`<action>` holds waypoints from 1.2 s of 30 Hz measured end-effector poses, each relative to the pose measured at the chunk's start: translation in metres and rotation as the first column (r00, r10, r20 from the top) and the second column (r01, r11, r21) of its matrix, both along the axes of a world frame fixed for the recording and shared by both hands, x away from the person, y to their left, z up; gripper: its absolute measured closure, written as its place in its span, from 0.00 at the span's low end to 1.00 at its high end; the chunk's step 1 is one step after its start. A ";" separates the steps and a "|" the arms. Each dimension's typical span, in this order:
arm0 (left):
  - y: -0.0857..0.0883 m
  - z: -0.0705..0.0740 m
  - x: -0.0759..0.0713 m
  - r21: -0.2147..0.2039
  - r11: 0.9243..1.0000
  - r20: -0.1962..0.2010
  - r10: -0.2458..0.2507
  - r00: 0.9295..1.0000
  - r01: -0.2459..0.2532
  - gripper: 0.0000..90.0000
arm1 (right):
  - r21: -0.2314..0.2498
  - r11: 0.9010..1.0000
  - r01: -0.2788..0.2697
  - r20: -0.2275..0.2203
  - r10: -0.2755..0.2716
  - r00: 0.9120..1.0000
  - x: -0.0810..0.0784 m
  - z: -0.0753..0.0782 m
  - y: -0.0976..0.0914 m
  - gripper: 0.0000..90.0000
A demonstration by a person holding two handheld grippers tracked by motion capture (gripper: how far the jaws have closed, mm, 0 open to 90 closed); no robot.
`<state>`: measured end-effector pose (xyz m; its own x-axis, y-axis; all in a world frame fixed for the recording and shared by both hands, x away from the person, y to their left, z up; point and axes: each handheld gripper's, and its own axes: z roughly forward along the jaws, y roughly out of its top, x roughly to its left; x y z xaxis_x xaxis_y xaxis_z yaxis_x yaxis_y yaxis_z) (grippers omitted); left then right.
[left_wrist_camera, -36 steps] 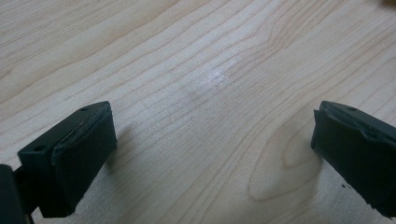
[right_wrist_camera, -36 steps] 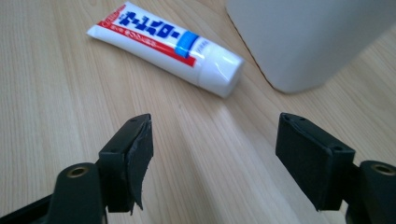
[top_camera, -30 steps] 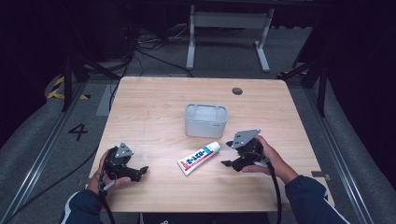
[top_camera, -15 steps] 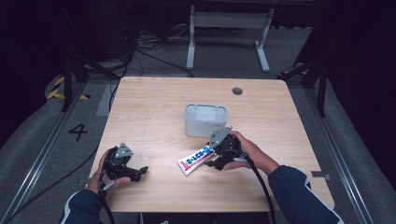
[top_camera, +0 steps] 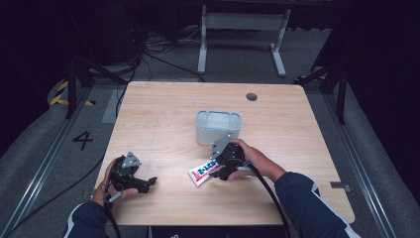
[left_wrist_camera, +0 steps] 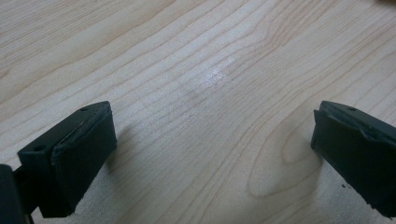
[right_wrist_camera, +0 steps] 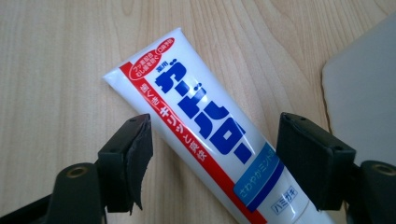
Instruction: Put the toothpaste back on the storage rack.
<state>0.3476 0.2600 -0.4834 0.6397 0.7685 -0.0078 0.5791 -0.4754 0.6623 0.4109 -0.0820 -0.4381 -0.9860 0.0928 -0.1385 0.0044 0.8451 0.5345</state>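
A light wooden desk (top_camera: 307,148) holds a grey open tub (top_camera: 218,126) near its middle. Just in front of the tub lies a toothpaste tube (right_wrist_camera: 205,135), flat on the wood. The right gripper (right_wrist_camera: 212,161) straddles the tube with fingers (right_wrist_camera: 128,161) spread wide, its long axis running slantwise between them, neither pad touching. The left gripper (left_wrist_camera: 210,154) rests well apart, fingers wide and empty.
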 end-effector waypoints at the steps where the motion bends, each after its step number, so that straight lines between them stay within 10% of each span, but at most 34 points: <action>1: 0.000 0.000 0.000 0.000 1.000 0.000 0.000 1.000 0.000 0.01 | -0.007 1.000 -0.002 0.001 0.002 1.000 0.001 -0.001 0.001 0.31; 17: 0.000 0.000 0.000 0.000 1.000 0.000 0.000 1.000 0.000 0.00 | -0.148 0.988 -0.053 -0.002 0.053 0.999 -0.002 -0.006 0.016 0.29; 36: 0.000 0.000 0.000 -0.002 1.000 0.001 -0.002 1.000 0.002 0.00 | -0.204 0.970 -0.130 -0.037 0.125 0.991 0.001 -0.010 0.042 0.35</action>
<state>0.3478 0.2600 -0.4836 0.6415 0.7671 -0.0088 0.5777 -0.4756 0.6634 0.4115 -0.0401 -0.4482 -0.9911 -0.0621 -0.1181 -0.1001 0.9311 0.3507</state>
